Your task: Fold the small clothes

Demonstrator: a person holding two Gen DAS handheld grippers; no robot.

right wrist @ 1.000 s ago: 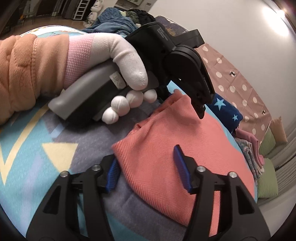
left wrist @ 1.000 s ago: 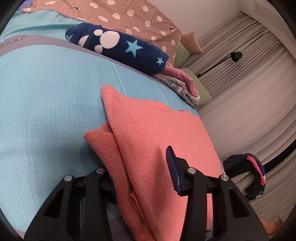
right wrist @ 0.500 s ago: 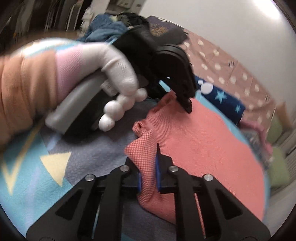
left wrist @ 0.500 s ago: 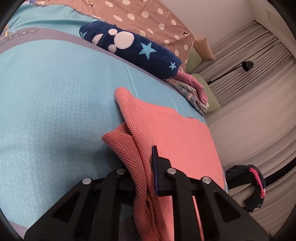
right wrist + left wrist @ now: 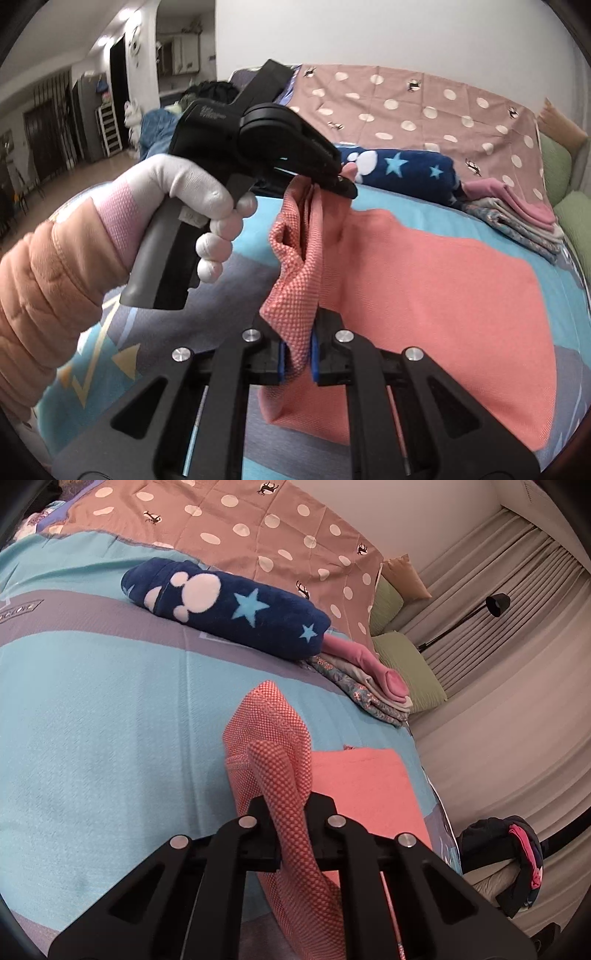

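Your right claw (image 5: 297, 356): blue pads pressed together on a bunched edge of the coral knit garment (image 5: 424, 280). Cloth rises out of the pinch, then drapes away to the right and down onto the bed (image 5: 388, 201).

Your left claw (image 5: 291, 830): pinching a rolled fold of the same garment, which stands up between the black fingers (image 5: 325, 812) and peaks just ahead of them. From the right wrist view, this claw sits ahead and above-left of your right claw, its tip gripping the garment's upper corner; your gloved left hand (image 5: 192, 206) wraps the grey handle, orange padded sleeve (image 5: 48, 288) behind it.

Between the two claws the edge hangs lifted and slack, weave side showing. The rest of the garment lies flat on the turquoise bedspread, right of both claws.

Farther ahead: navy fleece roll (image 5: 229, 609) with white paw prints and blue stars, lying across the bed. Just right of it, a low stack of folded clothes (image 5: 373, 686), pink piece on top.

Beyond: brown polka-dot quilt (image 5: 258, 528), green pillows (image 5: 406, 661), curtains (image 5: 517, 627), black floor lamp (image 5: 495, 605).
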